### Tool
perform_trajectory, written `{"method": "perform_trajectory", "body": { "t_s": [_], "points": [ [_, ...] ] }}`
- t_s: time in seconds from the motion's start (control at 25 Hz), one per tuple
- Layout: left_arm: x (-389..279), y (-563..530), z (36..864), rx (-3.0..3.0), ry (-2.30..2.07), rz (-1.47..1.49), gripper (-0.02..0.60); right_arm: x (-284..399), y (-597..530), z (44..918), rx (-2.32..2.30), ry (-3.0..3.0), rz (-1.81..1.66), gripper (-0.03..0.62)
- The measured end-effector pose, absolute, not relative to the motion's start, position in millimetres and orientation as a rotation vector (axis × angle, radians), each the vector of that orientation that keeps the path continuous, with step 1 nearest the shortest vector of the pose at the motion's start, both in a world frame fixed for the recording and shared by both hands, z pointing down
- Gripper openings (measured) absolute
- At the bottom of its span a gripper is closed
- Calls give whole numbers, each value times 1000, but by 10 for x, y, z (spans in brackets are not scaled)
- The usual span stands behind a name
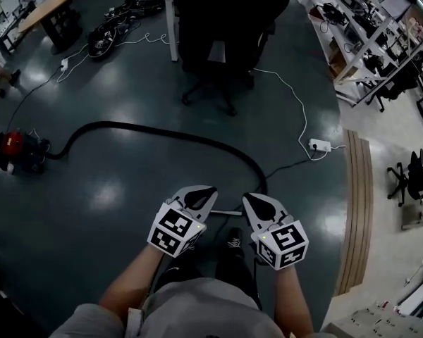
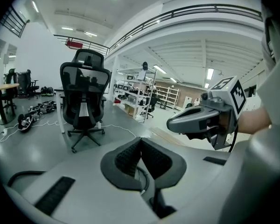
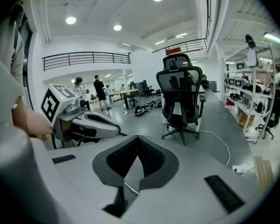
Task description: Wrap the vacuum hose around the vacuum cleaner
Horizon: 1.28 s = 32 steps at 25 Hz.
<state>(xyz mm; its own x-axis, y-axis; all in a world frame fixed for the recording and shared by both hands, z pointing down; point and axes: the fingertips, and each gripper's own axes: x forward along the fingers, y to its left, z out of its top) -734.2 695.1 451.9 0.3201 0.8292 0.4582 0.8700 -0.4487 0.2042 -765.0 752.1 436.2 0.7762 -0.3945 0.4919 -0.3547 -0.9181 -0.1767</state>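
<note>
Black vacuum hose [image 1: 162, 131] lies on the floor [image 1: 106, 210], arcing from the red vacuum cleaner [image 1: 15, 146] at far left to just ahead of both grippers. Only the head view shows the cleaner, and it is partly cut off and dark there; body shape unclear. Left gripper [image 1: 210, 190]: jaws fully together, nothing in them. Right gripper [image 1: 247, 198]: same, closed and empty. The gripper views confirm this, pads meeting at the tips, and each sees the other gripper beside it. Both face the black office chair [image 1: 222, 27]. The right gripper view alone shows people standing at a far counter. The hose end near the grippers is hard to make out.
</note>
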Motion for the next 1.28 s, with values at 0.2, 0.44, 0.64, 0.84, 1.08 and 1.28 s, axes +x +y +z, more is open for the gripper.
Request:
{"method": "perform_trajectory", "body": {
  "t_s": [0.2,0.44,0.64,0.84,1.08,1.28],
  "points": [
    [-7345,7283,4763,-2477,-1506,-810,9,-7672,7969,4700,-2835,705,-883,5],
    [-7466,7423,5663,-2412,-1496,-1019,9,-7638,8276,5473,-2771,754,-958,5],
    [-7363,7380,6812,-2350,-1470,-1156,9,-7580,8281,6444,-2729,796,-981,5],
    [-7351,7356,8212,-2214,-1450,-1242,9,-7532,8329,7630,-2760,791,-1073,5],
    [-7457,7171,9647,-2076,-1496,-1302,9,-7670,8071,8952,-2708,895,-1181,5],
    [-7585,7037,10732,-1978,-1513,-1328,11,-7812,7954,10086,-2688,897,-1301,6]
  ]
}}
